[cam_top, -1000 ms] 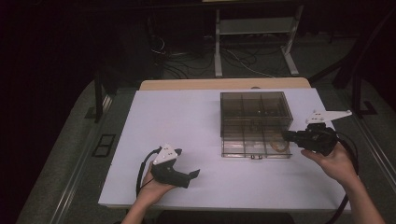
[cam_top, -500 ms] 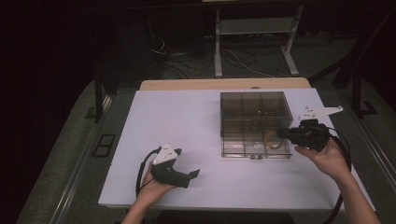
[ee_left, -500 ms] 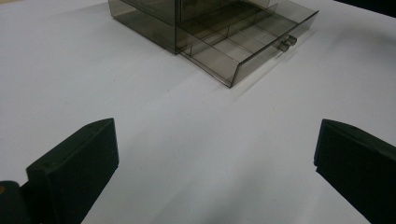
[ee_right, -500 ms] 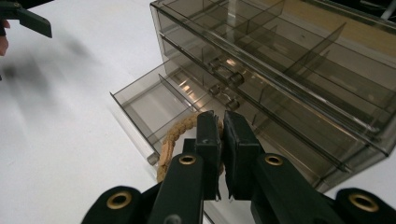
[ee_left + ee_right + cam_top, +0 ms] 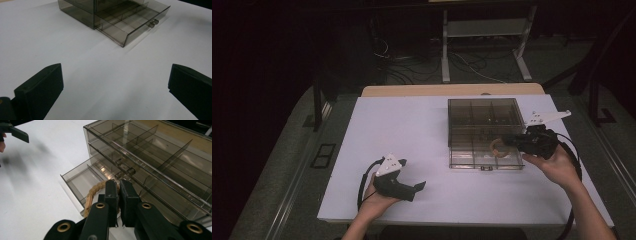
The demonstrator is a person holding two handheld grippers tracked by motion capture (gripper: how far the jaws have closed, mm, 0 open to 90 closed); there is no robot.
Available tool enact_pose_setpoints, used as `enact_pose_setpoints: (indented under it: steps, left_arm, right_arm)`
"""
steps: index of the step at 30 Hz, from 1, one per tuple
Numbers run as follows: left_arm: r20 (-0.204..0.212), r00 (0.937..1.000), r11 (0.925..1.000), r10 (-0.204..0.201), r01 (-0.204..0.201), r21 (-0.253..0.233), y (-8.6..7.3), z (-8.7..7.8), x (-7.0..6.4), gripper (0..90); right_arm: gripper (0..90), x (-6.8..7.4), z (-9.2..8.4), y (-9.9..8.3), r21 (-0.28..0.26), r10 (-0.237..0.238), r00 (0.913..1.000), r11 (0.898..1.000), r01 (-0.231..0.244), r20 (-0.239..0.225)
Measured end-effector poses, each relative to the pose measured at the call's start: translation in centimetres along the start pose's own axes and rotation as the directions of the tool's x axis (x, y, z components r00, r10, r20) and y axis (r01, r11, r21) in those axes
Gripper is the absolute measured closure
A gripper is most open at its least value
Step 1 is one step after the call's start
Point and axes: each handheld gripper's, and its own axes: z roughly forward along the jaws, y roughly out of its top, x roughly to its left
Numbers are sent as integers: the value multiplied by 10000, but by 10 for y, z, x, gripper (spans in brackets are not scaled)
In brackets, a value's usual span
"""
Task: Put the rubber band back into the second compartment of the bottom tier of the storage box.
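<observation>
The right gripper [image 5: 117, 195] pinches a rope ring [image 5: 93, 192] above the open bottom drawer [image 5: 75, 178] of the clear drawer box [image 5: 482, 120]. I judge that releasing the ring and closing the drawer are left. The left gripper [image 5: 419, 187] rests spread on the table [image 5: 412, 125], holding nothing.

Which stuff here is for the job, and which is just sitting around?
For the job:
- rope ring, pinched in the right gripper
- drawer box
- its open drawer

Sitting around:
- left gripper, open, resting on the table
- floor cables
</observation>
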Motion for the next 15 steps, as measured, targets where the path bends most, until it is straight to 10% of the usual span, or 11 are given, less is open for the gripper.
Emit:
enact_pose_setpoints:
  steps: [15]
  left_arm:
    - [1, 10000, 10000, -53, 53, -2, 0, 0, 0, 0]
  right_arm:
    - [838, -2, 12, 3, 109, -22, 10000, 9999, 21, 9]
